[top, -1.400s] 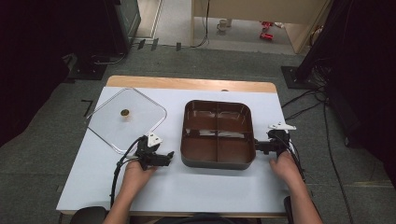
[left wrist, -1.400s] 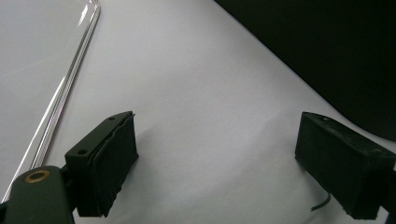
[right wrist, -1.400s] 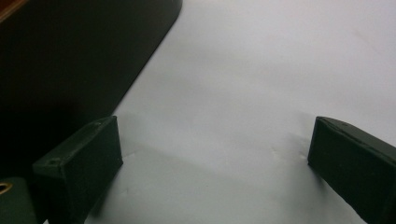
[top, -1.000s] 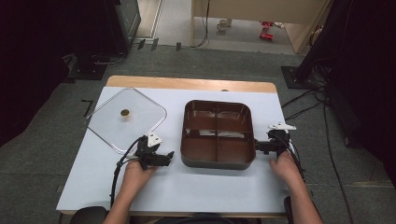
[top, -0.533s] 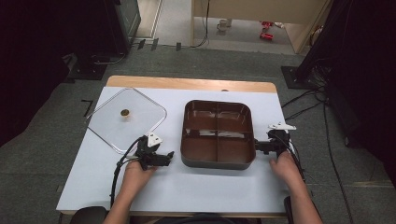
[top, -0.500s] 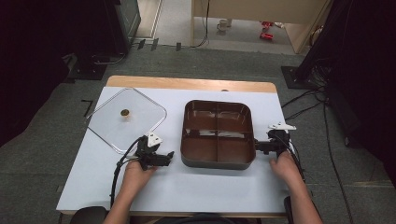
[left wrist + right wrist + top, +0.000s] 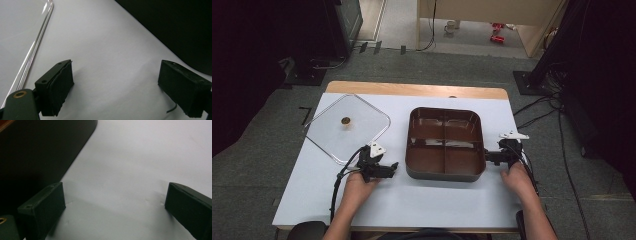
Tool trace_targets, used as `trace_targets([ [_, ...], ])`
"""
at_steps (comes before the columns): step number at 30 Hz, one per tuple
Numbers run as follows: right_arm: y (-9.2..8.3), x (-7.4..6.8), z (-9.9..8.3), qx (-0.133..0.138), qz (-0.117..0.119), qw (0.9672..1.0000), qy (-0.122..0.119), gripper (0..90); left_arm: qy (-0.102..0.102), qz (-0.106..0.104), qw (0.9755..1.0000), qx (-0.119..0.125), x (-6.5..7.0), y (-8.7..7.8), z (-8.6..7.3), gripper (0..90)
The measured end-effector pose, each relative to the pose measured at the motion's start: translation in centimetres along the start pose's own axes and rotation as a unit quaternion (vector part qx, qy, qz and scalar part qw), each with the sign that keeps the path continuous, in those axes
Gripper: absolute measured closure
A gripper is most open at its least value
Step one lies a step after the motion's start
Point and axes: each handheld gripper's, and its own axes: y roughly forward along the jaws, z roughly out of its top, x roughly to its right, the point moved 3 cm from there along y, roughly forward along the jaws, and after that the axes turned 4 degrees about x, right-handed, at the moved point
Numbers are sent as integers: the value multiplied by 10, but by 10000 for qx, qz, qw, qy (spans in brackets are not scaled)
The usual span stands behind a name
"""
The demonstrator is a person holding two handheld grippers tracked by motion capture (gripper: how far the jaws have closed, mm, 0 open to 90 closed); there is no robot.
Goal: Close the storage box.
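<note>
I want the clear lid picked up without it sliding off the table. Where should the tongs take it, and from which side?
Probably by the small round knob at the centre of the glass lid. The lid lies flat on the table, so its thin rim leaves little to pinch, while the knob stands up. Bring the open left tongs down from above, one jaw on each side of it.

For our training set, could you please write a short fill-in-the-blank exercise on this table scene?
1. The brown tray is divided into ____ compartments.
2. The clear lid lies on the table to the ____ of the tray in the high view.
3. The left gripper has its jaws ____, with nothing between them.
4. The right gripper sits at the tray's ____ side.

Missing words: four; left; open; right
</note>
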Motion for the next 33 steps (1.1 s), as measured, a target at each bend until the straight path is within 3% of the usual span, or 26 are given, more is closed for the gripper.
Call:
trace_targets([
  [19,0,0,0,1,0,10000,0,21,-30,10,10000,-21,0,0,1,126],
  [23,0,0,0,2,1,10000,2,21,-56,52,9993,-356,2,0,8,151],
  [28,0,0,0,1,3,10000,2,21,245,-246,9976,-595,6,-3,16,252],
  [31,0,0,0,0,2,10000,2,21,360,-276,9974,-562,6,-7,22,313],
  [33,0,0,0,0,2,10000,2,21,332,-284,9978,-490,4,-9,27,329],
])
